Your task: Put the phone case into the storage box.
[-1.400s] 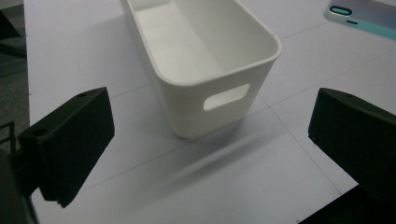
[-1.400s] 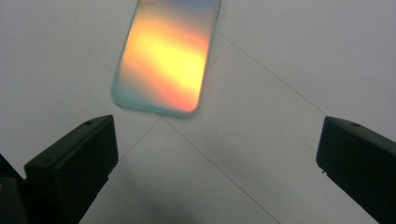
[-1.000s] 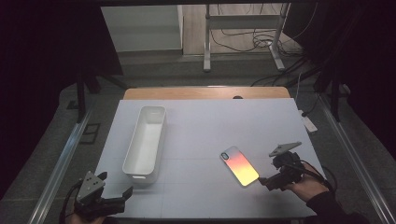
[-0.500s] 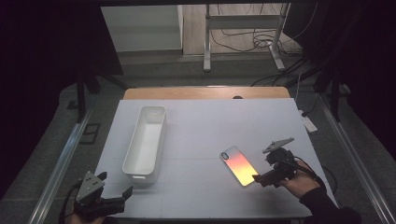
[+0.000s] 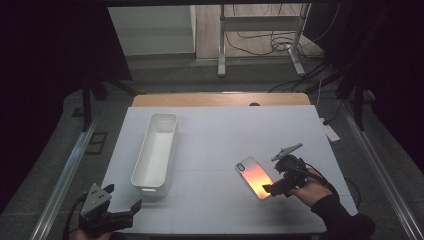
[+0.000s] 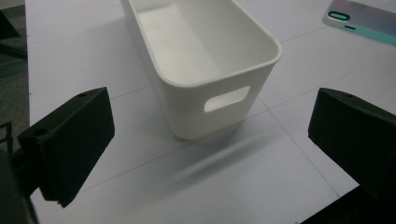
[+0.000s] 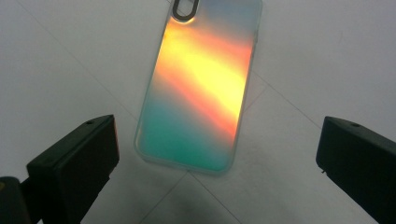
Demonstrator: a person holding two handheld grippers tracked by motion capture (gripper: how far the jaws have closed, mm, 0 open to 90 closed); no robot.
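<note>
Phone case [image 5: 254,176] flat on the white counter [image 5: 215,140], right of centre, back side up — long axis running from the camera cutout at the far-left end down to the near-right end. Right hand-held gripper [image 5: 278,187] just at that near end, jaws spread wide and holding nothing. In the right gripper view, case [image 7: 201,88] straight ahead, short bottom edge lying between the two black jaws, long axis pointing away along the line of sight. Likely next: ease forward and close across the width, or over the bottom edge. Thin, low to the surface, so little to bite on.

Left hand-held gripper [image 5: 120,216] well apart at the near-left corner, also wide and empty, facing the bin [image 5: 156,149].

Case glossy, iridescent — orange and yellow band shading to teal, translucent pale rim, rounded corners. Bin [image 6: 205,56] smooth white plastic, long and narrow, rounded rim, slot handle in the near end wall, empty inside. Counter matte white with faint grid lines.
</note>
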